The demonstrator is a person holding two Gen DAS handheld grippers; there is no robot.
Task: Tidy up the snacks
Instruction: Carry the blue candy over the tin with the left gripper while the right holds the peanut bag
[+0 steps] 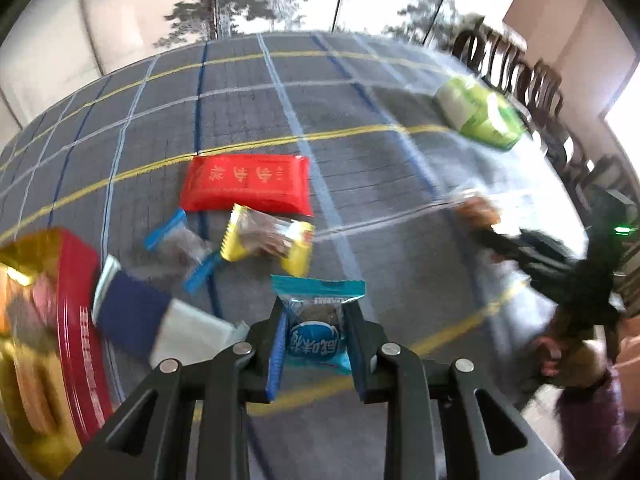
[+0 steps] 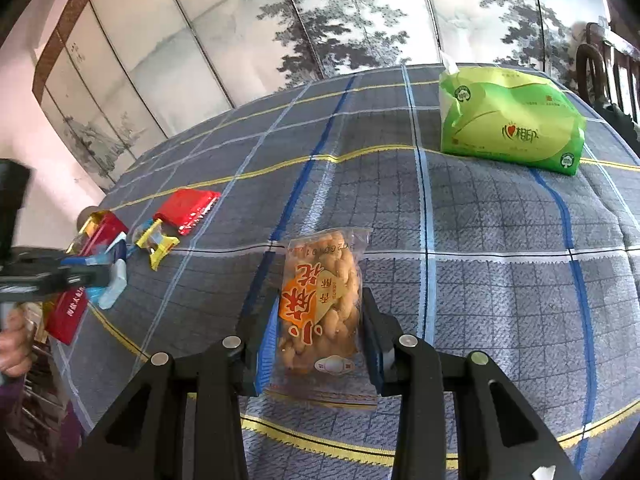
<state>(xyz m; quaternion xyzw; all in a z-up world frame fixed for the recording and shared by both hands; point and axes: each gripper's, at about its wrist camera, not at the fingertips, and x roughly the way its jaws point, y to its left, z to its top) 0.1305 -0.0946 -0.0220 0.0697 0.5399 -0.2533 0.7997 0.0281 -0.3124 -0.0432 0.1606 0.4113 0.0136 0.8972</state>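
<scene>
Currently the left tongs grip a teal snack packet above the plaid counter, near the red tin at left. Right tongs clamp a twisted-dough snack bag; green tissue pack sits far right.

Bright daylight, fisheye warp at edges — left view motion-blurred, right view sharp.

The red tin is cut off at the left edge, its contents smeared by blur. The right gripper and green tissue pack are blurred; the teal packet's sides are hidden by fingers.
</scene>
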